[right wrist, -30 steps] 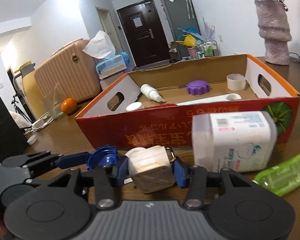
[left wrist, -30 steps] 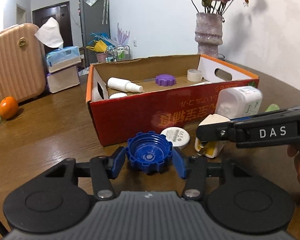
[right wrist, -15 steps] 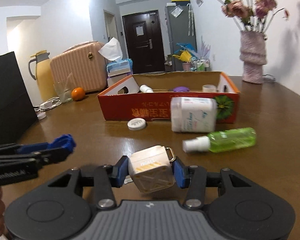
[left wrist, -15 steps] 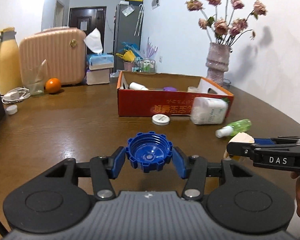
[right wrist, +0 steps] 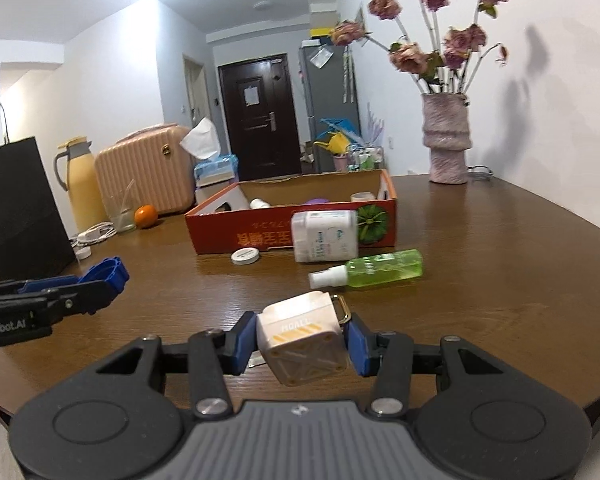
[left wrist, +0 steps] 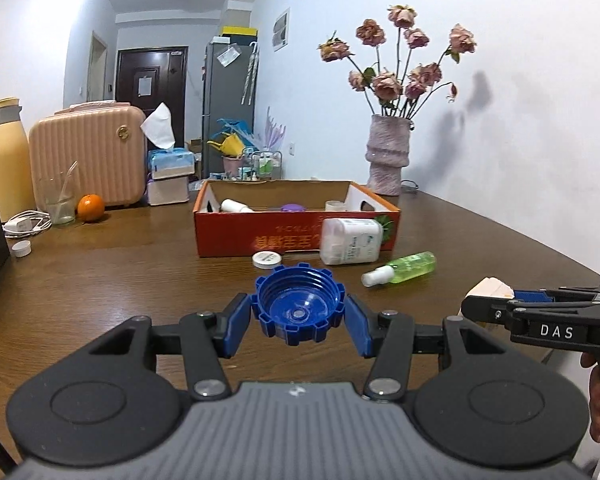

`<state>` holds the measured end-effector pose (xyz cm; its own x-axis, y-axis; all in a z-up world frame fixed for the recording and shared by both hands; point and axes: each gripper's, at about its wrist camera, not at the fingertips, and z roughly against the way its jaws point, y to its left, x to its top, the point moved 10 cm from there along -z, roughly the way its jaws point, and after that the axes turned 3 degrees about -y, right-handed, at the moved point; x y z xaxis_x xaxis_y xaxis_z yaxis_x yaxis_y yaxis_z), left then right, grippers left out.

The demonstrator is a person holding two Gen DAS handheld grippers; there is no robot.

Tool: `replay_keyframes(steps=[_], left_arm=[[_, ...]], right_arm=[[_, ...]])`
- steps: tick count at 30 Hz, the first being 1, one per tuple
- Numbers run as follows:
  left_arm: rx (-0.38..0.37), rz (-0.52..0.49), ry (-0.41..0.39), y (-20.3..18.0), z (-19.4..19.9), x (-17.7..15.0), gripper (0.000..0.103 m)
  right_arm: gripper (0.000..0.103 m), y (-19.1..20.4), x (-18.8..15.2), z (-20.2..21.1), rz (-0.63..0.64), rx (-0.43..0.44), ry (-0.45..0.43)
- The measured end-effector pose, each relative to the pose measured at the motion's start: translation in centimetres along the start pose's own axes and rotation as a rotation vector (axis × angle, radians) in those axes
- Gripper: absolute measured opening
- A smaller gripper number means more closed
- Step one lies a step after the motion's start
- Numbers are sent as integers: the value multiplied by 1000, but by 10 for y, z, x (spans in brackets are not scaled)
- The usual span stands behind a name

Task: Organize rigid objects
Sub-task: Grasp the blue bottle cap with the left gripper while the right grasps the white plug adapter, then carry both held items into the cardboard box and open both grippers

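1. The left gripper (left wrist: 299,314) is clamping its blue pads on a blue cap (left wrist: 299,307), open side facing the camera, held above the table (left wrist: 120,280) and well short of the box (left wrist: 296,236) at 12 o'clock. The cap is probably light, stiff plastic; its notched rim is giving the pads a sure bite, and gripping across the rim looks right.
2. A white lid (left wrist: 267,259) is lying flat at 12 o'clock, just before the box front. Flat and low, it would likely need an edge pinch.
3. A white jar (left wrist: 350,240) is lying on its side against the box, at 1 o'clock. It is bulky and smooth, so it may roll; the narrower lid end seems the better hold.
4. A green bottle (left wrist: 404,268) is lying at 1 o'clock, nozzle pointing left. It is round and slick; take it mid-body.
5. The right gripper (right wrist: 302,344) is squeezing a cream cube (right wrist: 304,344) tight at its side faces, off the table. It looks rigid, with a metal ring at its far corner.
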<state>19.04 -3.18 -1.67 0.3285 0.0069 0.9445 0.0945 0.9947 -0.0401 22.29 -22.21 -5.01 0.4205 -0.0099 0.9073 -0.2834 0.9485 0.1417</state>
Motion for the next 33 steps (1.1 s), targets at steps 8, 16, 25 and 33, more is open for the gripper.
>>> replay_keyframes(steps=[8, 16, 25, 33], left_arm=[[1, -5, 5, -7, -1, -1, 52], [24, 13, 25, 9, -47, 12, 52], [-16, -28, 21, 28, -149, 71, 53], [-46, -6, 78, 43, -270, 114, 53]], right_arm=[[47, -13, -2, 5, -28, -14, -16], [47, -28, 7, -26, -2, -22, 9], [47, -33, 75, -101, 85, 33, -25], [47, -33, 128, -216, 103, 97, 17]])
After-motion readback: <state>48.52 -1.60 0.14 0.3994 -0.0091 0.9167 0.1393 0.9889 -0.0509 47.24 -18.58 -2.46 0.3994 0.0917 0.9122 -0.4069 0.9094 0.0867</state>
